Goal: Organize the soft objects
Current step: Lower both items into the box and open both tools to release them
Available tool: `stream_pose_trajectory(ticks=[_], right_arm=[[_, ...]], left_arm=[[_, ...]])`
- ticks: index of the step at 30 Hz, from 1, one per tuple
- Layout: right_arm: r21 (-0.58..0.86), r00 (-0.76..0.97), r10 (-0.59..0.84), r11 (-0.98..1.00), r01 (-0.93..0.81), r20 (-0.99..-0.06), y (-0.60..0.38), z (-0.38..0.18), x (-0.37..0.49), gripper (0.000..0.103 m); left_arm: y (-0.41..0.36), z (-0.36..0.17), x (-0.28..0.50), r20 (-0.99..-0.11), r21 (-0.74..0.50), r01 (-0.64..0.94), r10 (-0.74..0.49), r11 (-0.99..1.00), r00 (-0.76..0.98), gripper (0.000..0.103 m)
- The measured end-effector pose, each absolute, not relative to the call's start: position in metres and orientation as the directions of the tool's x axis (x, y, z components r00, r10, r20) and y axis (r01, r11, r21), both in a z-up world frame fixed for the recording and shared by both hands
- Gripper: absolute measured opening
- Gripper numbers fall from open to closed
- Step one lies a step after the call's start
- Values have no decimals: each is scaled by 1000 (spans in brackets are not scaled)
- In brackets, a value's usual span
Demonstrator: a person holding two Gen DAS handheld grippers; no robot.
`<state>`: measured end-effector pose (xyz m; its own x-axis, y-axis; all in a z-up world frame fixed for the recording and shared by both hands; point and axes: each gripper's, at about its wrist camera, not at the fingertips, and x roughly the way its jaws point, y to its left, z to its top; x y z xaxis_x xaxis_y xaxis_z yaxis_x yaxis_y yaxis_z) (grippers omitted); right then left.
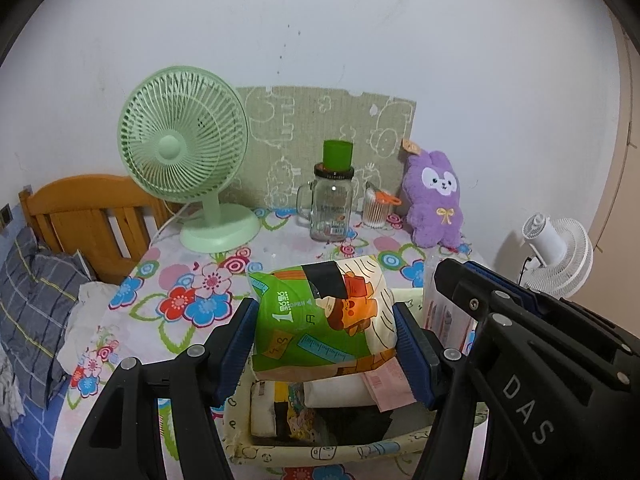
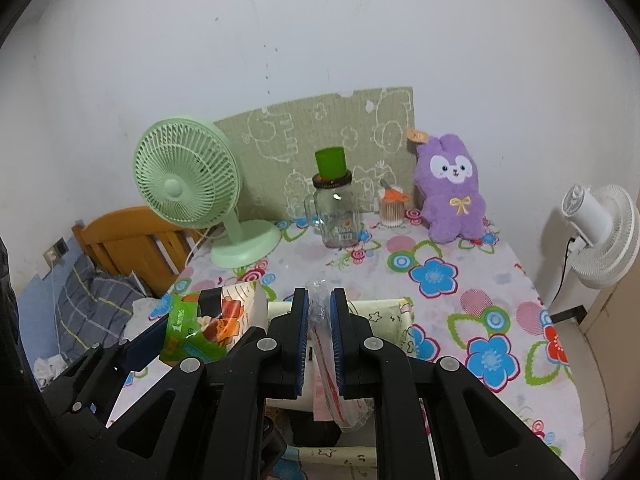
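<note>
A green soft tissue pack point(image 1: 332, 292) with a cartoon print sits between the blue pads of my left gripper point(image 1: 324, 314), which is shut on it. It hangs just over a cream fabric basket point(image 1: 320, 450) that holds several other soft packs. In the right wrist view, my right gripper point(image 2: 319, 304) is shut on a thin clear plastic pack point(image 2: 344, 400) above the same basket point(image 2: 384, 306). The green pack point(image 2: 204, 320) shows to its left. My right gripper point(image 1: 460, 270) appears at the right of the left wrist view. A purple plush bunny point(image 1: 434, 200) leans at the table's back right.
On the floral tablecloth point(image 2: 460, 280) stand a green desk fan point(image 1: 184, 152), a glass jar point(image 1: 330, 208) with a green cup on top, and a cotton-swab tub point(image 1: 376, 210). A wooden bed headboard point(image 1: 92, 216) is to the left, and a white fan point(image 1: 560, 252) to the right.
</note>
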<state>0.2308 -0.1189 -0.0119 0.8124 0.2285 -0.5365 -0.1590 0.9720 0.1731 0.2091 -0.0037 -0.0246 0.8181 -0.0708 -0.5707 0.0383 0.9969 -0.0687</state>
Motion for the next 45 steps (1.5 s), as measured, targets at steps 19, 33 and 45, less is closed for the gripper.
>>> stream_pose_trajectory(ticks=[19,33,45], right_arm=[[211,700,255,966,-150,-667,-115,-64,266,14],[203,694,261,965,-167,-671,-112,-76,275,79],[133,732,209,978,-161,-649,-114,-58,251,88]], left_arm=[[-4,-73,237,-685,-84,49,-93,995,722,90],[-3,-79,241,-700,-77,52,-91,996,709,94],[-8,-62,219,-668,-57,55,-79,997,740,98]])
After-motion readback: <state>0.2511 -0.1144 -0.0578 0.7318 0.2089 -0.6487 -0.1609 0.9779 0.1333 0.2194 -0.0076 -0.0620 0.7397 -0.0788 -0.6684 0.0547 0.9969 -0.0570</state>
